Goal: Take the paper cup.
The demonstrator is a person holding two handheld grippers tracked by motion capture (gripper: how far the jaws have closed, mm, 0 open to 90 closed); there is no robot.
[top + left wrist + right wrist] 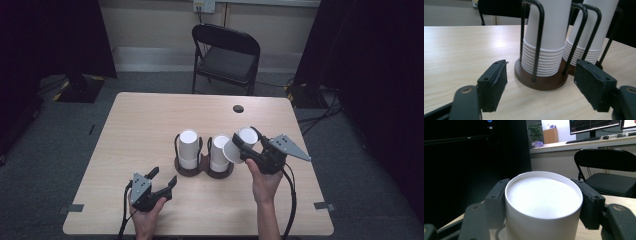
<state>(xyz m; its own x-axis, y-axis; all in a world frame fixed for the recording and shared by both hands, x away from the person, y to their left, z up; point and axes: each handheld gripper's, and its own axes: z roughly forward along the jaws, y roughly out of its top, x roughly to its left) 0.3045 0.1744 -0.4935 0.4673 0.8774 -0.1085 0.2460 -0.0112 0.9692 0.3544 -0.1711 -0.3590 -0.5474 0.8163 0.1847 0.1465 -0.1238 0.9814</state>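
Note:
Two black wire holders on round brown bases [188,170] stand side by side at the table's middle. Each keeps a stack of upturned white paper cups, the left stack [189,148] and the right stack [218,151]. My right gripper [246,140] is shut on a single white cup [239,145], tilted in the air just right of the right stack. In the right gripper view the cup [541,220] sits between both pads [497,202]. My left gripper [164,177] rests open near the front left. In its own view, the left gripper [541,73] faces the left stack [549,37] with nothing between its jaws.
A black folding chair [227,55] stands beyond the far edge of the table. A round cable hole [238,108] is in the tabletop [145,120] at the back right. Dark curtains hang on both sides.

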